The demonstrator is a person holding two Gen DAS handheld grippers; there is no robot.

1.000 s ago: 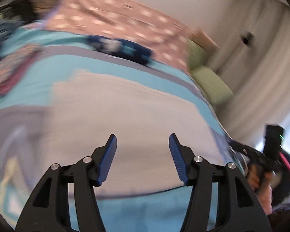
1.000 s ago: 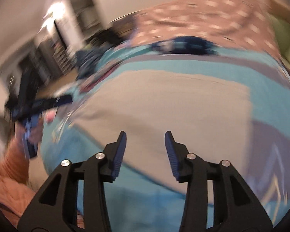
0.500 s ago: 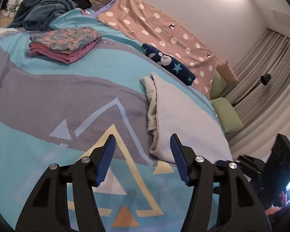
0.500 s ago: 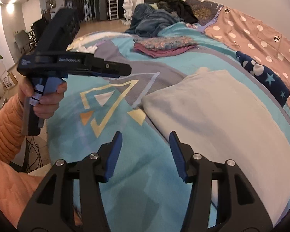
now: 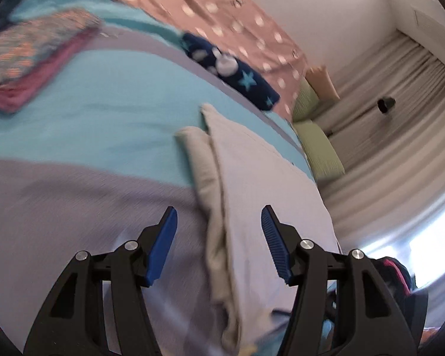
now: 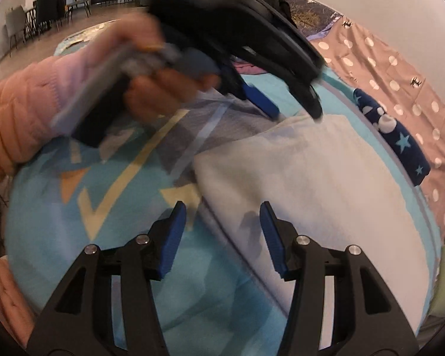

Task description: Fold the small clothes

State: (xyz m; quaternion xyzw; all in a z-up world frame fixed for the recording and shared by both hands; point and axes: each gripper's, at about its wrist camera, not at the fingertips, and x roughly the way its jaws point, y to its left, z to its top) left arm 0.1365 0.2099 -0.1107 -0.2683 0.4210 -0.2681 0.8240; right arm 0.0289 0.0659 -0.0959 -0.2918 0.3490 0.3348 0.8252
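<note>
My left fingers [image 5: 219, 246] are spread, straddling the near folded edge of the cream garment [image 5: 261, 195] lying flat on the bed [image 5: 83, 124]. My right fingers [image 6: 222, 234] are spread over its near corner. Beyond: bare teal cover, navy star-print cloth [image 5: 234, 74], folded stack [image 5: 29, 56].

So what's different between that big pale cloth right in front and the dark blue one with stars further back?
The pale cloth is plain off-white, while the navy star-print garment carries light blue stars and white shapes. The pale cloth is far larger and spread broad; the navy one shows as a narrow strip. The pale cloth lies nearest both open grippers, left gripper and right gripper; the navy one lies beyond it. Both rest on the turquoise bedspread, ungripped.
</note>
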